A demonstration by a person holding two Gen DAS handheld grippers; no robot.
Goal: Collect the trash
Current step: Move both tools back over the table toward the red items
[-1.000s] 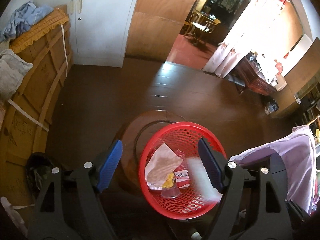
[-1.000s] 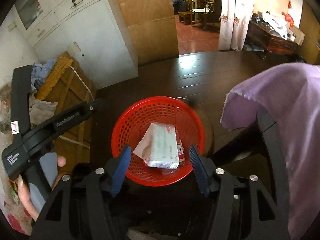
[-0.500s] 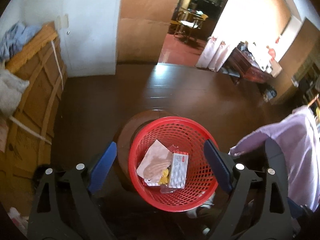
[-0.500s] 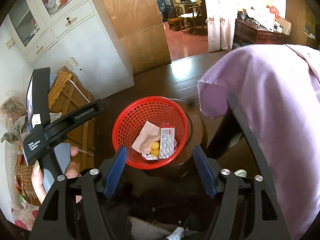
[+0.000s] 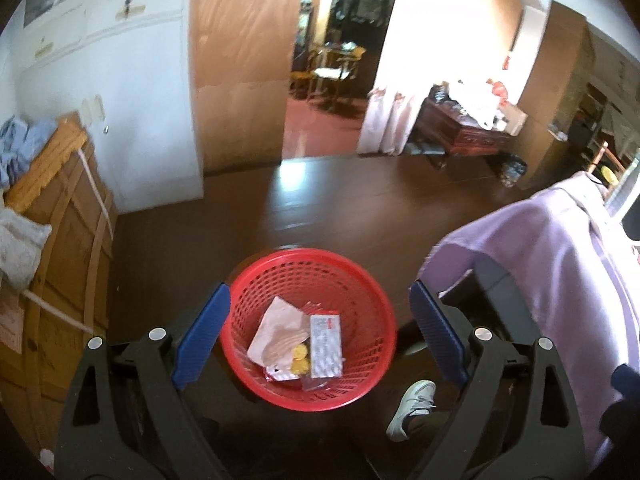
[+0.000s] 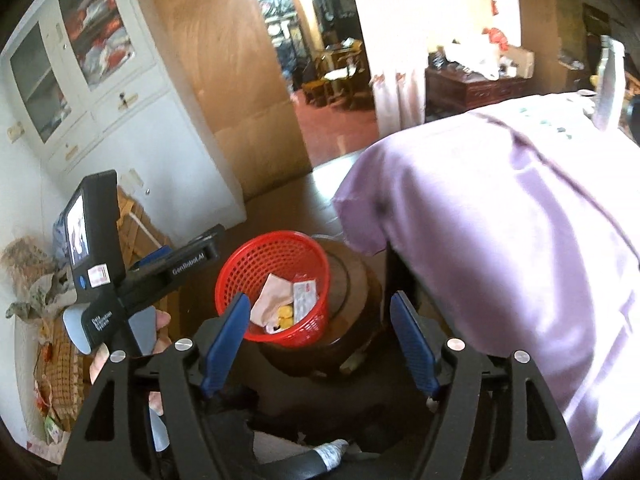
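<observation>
Both your grippers have just been opening and hold nothing: left gripper point(image 5: 320, 334), right gripper point(image 6: 320, 344). The red basket point(image 5: 362, 276) of trash sits below and ahead of both, nearer your left

— What's in the basket point(image 5: 360, 280)?
— A crumpled wrapper point(image 5: 280, 330), a white packet point(image 5: 326, 346), something yellow point(image 5: 300, 362) between them.
— And the left gripper point(image 5: 320, 338)?
— Above it, jaws just widened, nothing gripped. Lilac cloth point(image 5: 560, 272) hangs right, a shoe point(image 5: 412, 408) below.
</observation>
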